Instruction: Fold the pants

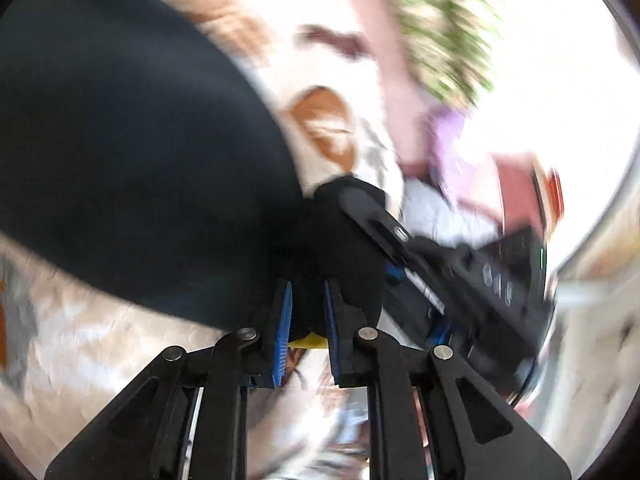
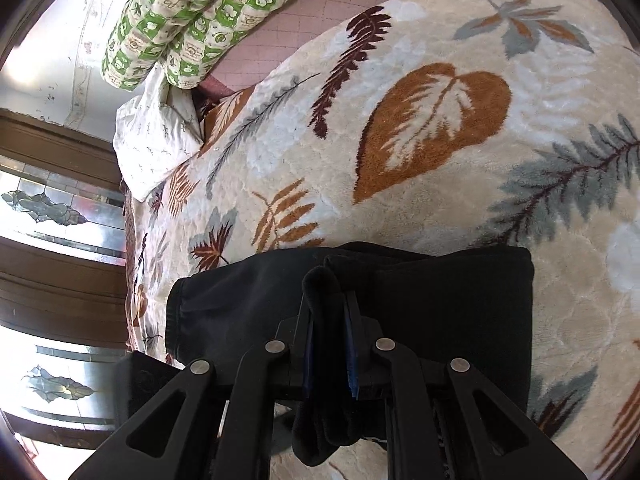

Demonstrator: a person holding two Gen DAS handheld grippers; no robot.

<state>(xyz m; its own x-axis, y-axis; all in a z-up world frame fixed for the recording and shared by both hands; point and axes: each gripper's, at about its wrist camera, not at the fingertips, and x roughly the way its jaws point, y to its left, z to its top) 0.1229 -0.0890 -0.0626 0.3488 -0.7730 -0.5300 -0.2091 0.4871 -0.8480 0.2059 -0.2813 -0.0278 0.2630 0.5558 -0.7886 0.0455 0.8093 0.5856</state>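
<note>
One pair of black pants [image 2: 420, 312], two grippers' jaws clamped on it.

R hand-held gripper [image 2: 329, 334] clamps a bunched fold of black pants [image 2: 440, 320]. Rest of pants lies folded on leaf-print blanket [image 2: 400, 140] w/ green quilt [image 2: 180, 20] beyond.

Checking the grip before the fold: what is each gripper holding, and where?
Both hold the black pants: the right gripper pinches a bunched fold of fabric, the left gripper a gathered edge; which part is unclear.
</note>
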